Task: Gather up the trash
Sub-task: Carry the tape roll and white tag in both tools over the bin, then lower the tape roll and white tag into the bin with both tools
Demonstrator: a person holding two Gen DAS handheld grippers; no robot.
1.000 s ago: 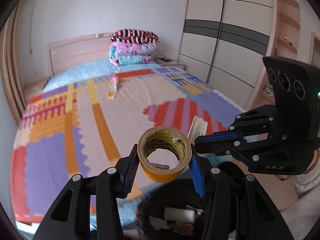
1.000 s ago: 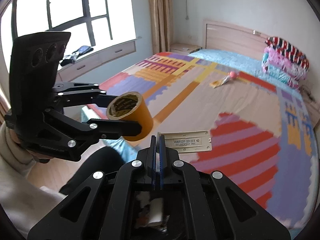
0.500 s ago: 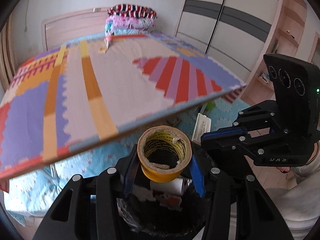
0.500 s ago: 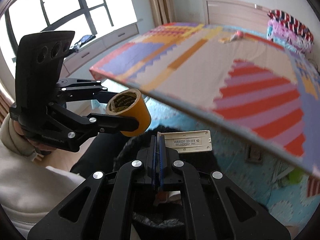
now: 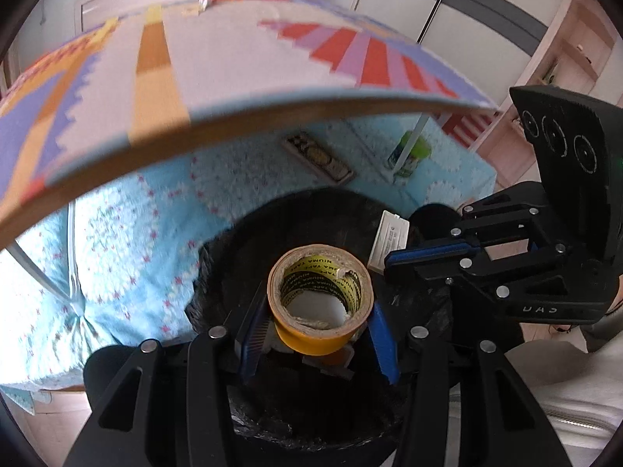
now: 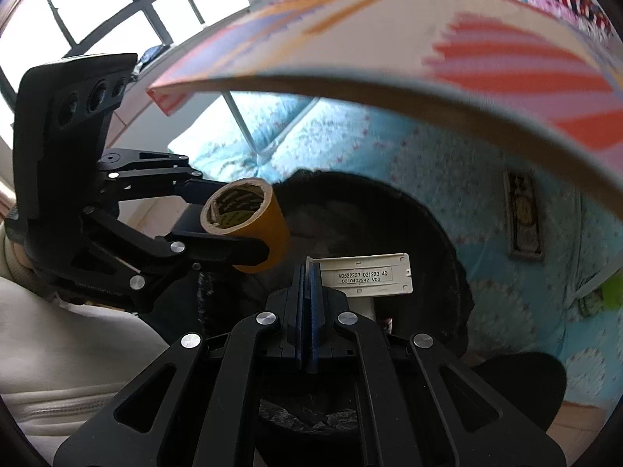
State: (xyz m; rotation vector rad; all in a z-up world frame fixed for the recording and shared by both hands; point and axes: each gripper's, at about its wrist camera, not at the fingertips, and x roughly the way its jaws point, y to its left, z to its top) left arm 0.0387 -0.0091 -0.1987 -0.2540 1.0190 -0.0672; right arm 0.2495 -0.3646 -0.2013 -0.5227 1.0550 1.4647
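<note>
My left gripper (image 5: 317,313) is shut on a roll of yellow tape (image 5: 320,299) and holds it over the black-lined trash bin (image 5: 296,222). The roll also shows in the right wrist view (image 6: 249,222). My right gripper (image 6: 309,272) is shut on a flat white plastic cover (image 6: 370,275) with a printed label, held over the same bin (image 6: 428,225). The cover shows in the left wrist view (image 5: 389,243), beside the tape. Some white and red trash lies in the bin below the tape.
The bed edge with a colourful foam mat (image 5: 233,74) hangs above the bin. Blue bedding (image 5: 128,241) drapes down behind it. A green container (image 5: 409,153) and a flat patterned box (image 5: 319,155) lie under the bed. A white sleeve (image 6: 70,350) is at the left.
Both grippers have dropped from bed height down over the bin, still holding the tape and the cover. The view has tilted down below the bed edge.
</note>
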